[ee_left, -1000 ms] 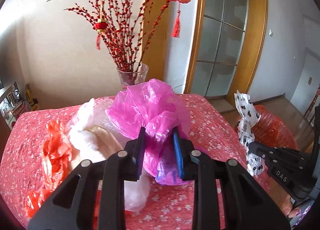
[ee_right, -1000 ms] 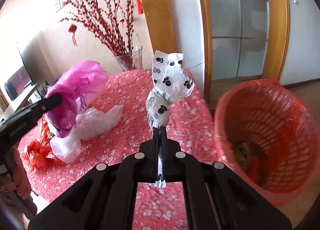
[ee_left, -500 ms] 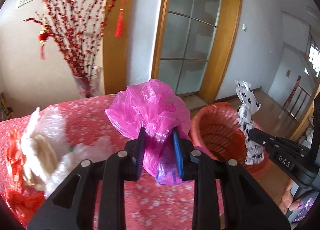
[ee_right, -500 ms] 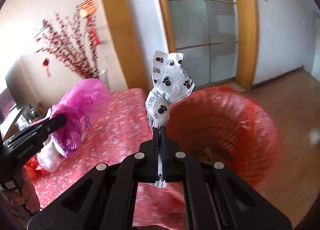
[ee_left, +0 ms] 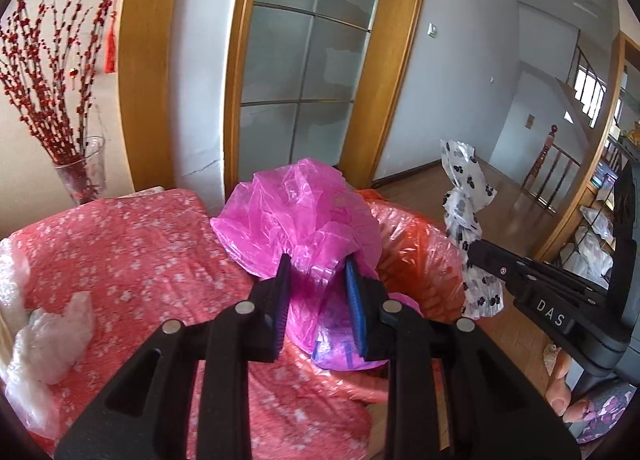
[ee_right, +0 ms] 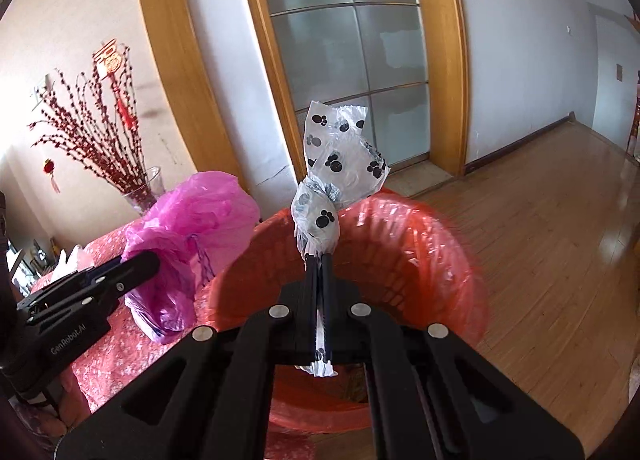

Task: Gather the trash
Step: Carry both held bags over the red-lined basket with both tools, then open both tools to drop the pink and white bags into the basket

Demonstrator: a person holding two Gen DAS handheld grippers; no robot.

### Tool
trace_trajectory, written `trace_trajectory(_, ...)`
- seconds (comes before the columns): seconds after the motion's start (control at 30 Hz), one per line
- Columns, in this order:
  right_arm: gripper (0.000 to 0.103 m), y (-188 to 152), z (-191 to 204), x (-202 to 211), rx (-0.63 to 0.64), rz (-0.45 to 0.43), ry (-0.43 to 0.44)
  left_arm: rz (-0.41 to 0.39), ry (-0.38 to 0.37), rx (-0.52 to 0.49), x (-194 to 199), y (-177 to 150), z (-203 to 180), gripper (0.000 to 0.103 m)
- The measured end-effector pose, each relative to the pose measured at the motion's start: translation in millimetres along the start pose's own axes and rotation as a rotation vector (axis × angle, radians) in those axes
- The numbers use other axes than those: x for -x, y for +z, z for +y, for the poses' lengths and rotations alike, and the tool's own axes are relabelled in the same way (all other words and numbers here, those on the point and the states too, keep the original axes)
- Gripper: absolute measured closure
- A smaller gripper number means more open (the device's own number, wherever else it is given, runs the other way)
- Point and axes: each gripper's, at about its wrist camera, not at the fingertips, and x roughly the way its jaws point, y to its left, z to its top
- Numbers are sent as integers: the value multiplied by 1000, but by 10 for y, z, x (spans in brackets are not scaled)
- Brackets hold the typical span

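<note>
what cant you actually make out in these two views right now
- Bin contents: in the right wrist view the right gripper and its paw-print bag cover the inside of the red bin.
- Bin in the left wrist view: mostly behind the pink bag.
- Clear bags at the left edge: cut off, blurred.

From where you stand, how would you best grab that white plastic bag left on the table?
Take the white plastic bag by its upturned bunched peak, coming down from above with the jaws across it. It lies crumpled and loose on the red tablecloth, so the raised peak gives thin folds to pinch.
</note>
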Motion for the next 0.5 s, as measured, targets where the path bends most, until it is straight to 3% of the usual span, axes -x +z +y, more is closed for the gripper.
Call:
trace_trajectory(0.27,100,69,-225,-59,-45,0,-8,29,-25,-12,-272,37,-170,75)
trace_trajectory(0.5,92,65,-354,-168,-65,19,-23,69,-10,21,-454,-31,-69,61)
